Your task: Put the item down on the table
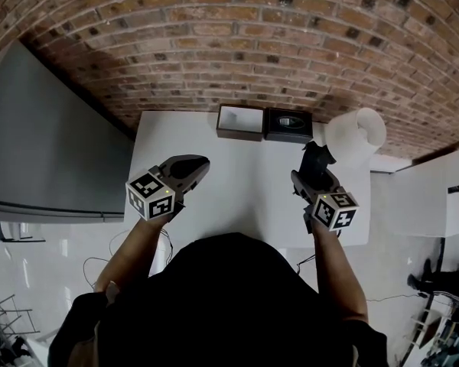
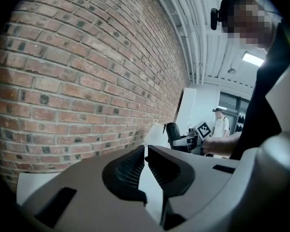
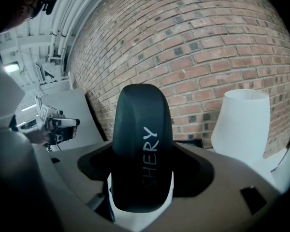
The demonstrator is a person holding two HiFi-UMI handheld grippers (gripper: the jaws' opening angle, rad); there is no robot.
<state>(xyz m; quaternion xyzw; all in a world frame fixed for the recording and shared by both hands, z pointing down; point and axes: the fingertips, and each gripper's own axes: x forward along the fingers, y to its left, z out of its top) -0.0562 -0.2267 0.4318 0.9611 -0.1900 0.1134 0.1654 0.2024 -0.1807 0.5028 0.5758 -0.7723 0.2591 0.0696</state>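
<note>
Black rounded item (image 3: 142, 153), lettered SHERY, is clamped upright between the jaws of the right gripper (image 1: 314, 176), over the right side of the white table (image 1: 245, 193). The left gripper (image 2: 145, 154) hangs over the table's left part, jaws drawn together on nothing. At the far edge sit 2 boxes side by side: a brown open box (image 1: 239, 121) and a black box (image 1: 288, 124). A white lampshade (image 1: 356, 136) stands just right of them, with the brick wall (image 1: 237, 44) behind.
</note>
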